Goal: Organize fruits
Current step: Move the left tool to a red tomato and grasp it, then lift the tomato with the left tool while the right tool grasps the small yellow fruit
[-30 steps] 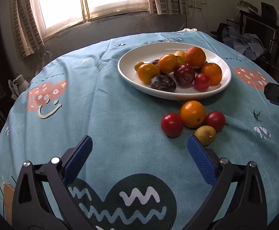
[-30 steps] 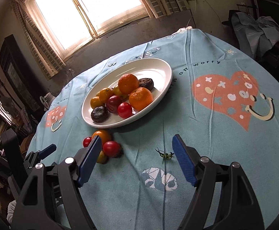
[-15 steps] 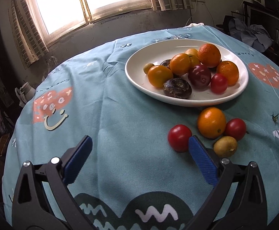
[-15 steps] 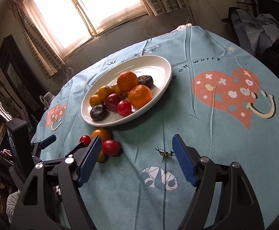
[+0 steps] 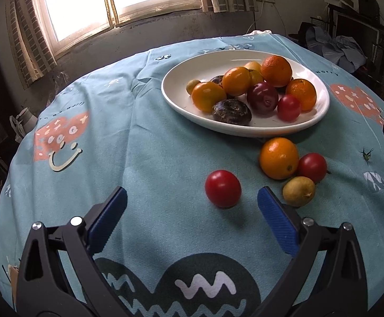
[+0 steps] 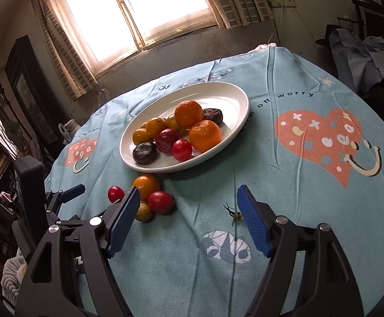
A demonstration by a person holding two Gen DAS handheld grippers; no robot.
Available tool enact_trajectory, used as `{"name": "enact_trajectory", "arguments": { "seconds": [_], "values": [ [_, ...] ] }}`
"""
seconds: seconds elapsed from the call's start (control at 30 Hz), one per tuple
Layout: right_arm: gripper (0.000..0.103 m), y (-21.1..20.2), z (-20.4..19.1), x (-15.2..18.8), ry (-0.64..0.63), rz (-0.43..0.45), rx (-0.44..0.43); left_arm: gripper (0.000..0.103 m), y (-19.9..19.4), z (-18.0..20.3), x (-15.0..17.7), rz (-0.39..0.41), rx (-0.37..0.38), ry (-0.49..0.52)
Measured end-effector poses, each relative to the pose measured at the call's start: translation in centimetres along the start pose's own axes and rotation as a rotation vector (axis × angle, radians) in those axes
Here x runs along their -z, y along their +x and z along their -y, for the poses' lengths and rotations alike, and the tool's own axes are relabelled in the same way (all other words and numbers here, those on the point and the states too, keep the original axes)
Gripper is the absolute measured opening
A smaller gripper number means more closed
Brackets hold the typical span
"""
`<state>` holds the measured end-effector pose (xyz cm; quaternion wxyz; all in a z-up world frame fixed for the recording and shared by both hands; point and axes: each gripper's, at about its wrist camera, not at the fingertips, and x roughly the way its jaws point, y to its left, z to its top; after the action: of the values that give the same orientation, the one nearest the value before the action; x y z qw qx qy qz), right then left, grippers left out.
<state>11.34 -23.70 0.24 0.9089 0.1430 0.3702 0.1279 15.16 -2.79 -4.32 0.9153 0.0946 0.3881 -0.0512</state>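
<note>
Left gripper [image 5: 192, 198]: jaws spread wide, blue pads well apart, nothing between them in contact. It hangs low over the blue tablecloth [image 5: 139, 145]. A lone red tomato [image 5: 223, 188] sits on the cloth just beyond the fingertips, nearer the right pad than the left but apart from both. No touch visible.

To the right of that tomato, a loose cluster on the cloth: an orange [image 5: 279, 158] just in front of the plate's near rim, a second red tomato [image 5: 312, 167] touching its right side, and a small yellow-green fruit [image 5: 299, 191] nearest the camera, just beside the left gripper's right pad and touching or almost touching the other two.

White oval plate [image 5: 189, 100] farther back, right of centre. It holds oranges, smaller yellow-orange fruits, a dark purple plum, a wrinkled dark fruit at the near rim and one red tomato, all heaped toward the right half; the left part of the plate is bare.

Right gripper [image 6: 188, 204]: also wide open, holding nothing, touching nothing. Between its pads only cloth. Its left pad hides part of the loose cluster in the right wrist view; the lone tomato shows just left of that pad. A small green stem or insect-like scrap [image 6: 233, 213] lies on the cloth just beside the right pad; what it is cannot be told.

Window behind the table, bright.
</note>
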Motion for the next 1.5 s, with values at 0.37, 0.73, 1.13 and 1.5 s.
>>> {"name": "enact_trajectory", "arguments": {
  "seconds": [0.37,0.73,1.13,1.5],
  "values": [
    [0.076,0.7,-0.6,0.3,-0.025,-0.03,-0.005,0.044,2.1,-0.4,-0.4,-0.059,0.161,-0.051],
    [0.065,2.7,-2.4,1.8,-0.039,-0.152,-0.156,0.029,1.6,-2.4,-0.2,-0.047,0.109,-0.081],
    [0.043,6.7,-4.3,2.0,0.037,-0.264,-0.225,0.029,2.0,-2.9,0.1,-0.062,0.108,-0.098],
    [0.026,8.3,-5.4,1.7,-0.044,-0.237,-0.111,0.029,2.1,-2.5,0.2,-0.068,0.096,-0.082]
  ]
}}
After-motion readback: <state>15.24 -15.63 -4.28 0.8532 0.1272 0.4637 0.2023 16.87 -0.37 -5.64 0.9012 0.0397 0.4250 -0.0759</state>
